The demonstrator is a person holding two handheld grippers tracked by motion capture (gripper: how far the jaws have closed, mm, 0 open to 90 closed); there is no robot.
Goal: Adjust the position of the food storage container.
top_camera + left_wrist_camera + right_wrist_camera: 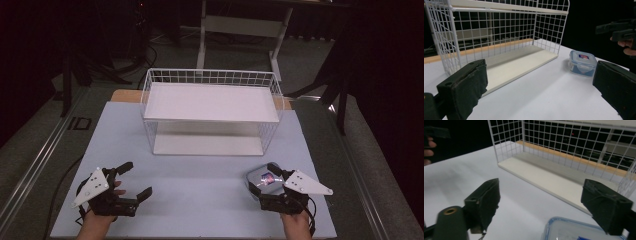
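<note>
- In my right gripper view, the lidded container is cut off by the bottom edge; I see just its far rim.
- In the high view, the right gripper covers part of that container.
- Its lid label is too small to read.
- The wire rack runs off the top left of my left gripper view.

Left gripper and right gripper low and well apart, jaws of both spread wide

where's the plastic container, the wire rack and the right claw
plastic container point(582, 62), left gripper view, on its clear lid with the blue label
wire rack point(212, 78), high view, on the back wire wall above the upper shelf
right claw point(540, 203), right gripper view, midway between its two open black jaws
</note>
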